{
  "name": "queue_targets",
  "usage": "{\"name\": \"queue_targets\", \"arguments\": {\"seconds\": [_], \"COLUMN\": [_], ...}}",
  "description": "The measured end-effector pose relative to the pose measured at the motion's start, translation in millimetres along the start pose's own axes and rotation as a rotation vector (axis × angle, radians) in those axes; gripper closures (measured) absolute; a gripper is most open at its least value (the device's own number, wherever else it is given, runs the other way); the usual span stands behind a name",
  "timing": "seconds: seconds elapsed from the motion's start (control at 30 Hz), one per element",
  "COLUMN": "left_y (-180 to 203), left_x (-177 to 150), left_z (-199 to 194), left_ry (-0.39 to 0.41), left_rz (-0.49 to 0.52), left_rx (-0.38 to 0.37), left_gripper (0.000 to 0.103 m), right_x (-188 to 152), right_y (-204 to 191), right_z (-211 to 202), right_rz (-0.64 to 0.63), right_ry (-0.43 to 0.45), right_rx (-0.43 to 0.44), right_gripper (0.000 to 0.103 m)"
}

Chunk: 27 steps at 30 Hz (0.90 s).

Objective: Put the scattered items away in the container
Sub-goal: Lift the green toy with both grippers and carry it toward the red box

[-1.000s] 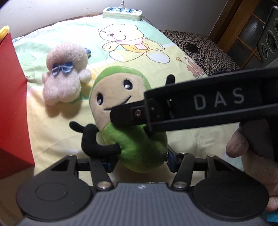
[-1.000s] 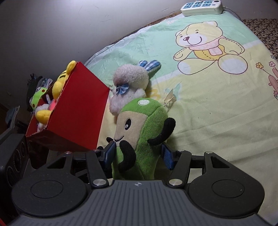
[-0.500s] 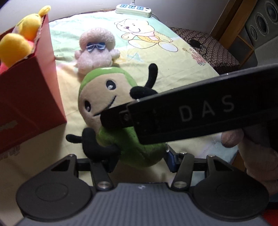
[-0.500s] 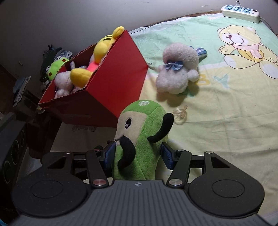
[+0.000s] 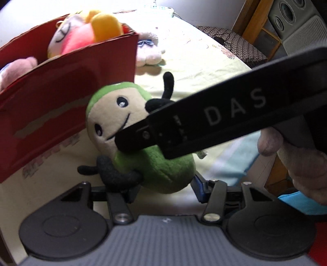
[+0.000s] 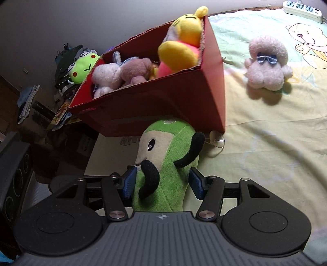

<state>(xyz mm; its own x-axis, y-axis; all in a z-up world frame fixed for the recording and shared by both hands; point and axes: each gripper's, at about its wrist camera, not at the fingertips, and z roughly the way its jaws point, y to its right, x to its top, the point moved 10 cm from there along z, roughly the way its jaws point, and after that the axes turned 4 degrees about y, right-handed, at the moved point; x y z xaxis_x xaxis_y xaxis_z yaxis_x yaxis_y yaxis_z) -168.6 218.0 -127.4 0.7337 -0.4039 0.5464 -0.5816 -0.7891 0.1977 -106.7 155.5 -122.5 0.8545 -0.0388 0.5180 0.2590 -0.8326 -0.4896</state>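
Observation:
Both grippers are shut on the green plush toy [image 5: 155, 163] with a cream face and black arms. My left gripper [image 5: 165, 187] clamps its lower body. My right gripper [image 6: 162, 184] also clamps its body [image 6: 163, 163]; its black finger crosses the left wrist view [image 5: 204, 126] in front of the toy's face. The toy is held above the bed, just in front of the red box [image 6: 169, 106], whose wall also shows in the left wrist view [image 5: 61, 98]. Several plush toys lie in the box. A pink plush poodle [image 6: 265, 69] with a blue bow sits on the bed beyond.
The bed sheet [image 6: 265, 143] has a printed bear. A white power strip [image 6: 302, 9] lies at the far edge. A clear suction cup [image 6: 216, 141] lies by the box corner. A speaker [image 5: 302, 26] and wooden shelf stand right; clutter and a frog plush [image 6: 81, 67] stand behind the box.
Both grippers lifted the green plush toy and carried it toward the red box. The box now looms closer and its inside shows in the right wrist view.

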Motion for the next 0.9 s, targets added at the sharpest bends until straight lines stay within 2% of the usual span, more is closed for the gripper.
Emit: {"name": "queue_targets", "arguments": {"seconds": [0.37,0.57,0.63,0.7,0.73,0.77,0.9], "left_y": [-50,-56,-59,-65,-70,-73,-71], "left_x": [-32,-35,-36,-46,-50,-54,-63], "left_z": [-72,-112,-108,-102,-95,-89,-95], "left_ry": [0.081,0.156,0.167,0.167,0.149,0.131,0.128], "left_rz": [-0.065,-0.057,-0.046,-0.057,-0.077,-0.089,-0.073], "left_rx": [0.057,0.04,0.058,0.057,0.055,0.055,0.016], "left_gripper": [0.049,0.05,0.05,0.051,0.059,0.062,0.058], "right_x": [8,18,20,18,15,11,8], "right_y": [-88,-122,-125,-121,-115,-110,-100], "right_z": [31,39,42,53,62,68,64], "right_rz": [-0.107,-0.175,-0.179,-0.188,-0.179,-0.155,-0.096], "right_ry": [0.027,0.048,0.066,0.067,0.047,0.023,0.005], "right_rx": [0.092,0.14,0.131,0.086,0.06,0.05,0.108], "right_gripper": [0.045,0.049,0.05,0.052,0.053,0.054,0.054]}}
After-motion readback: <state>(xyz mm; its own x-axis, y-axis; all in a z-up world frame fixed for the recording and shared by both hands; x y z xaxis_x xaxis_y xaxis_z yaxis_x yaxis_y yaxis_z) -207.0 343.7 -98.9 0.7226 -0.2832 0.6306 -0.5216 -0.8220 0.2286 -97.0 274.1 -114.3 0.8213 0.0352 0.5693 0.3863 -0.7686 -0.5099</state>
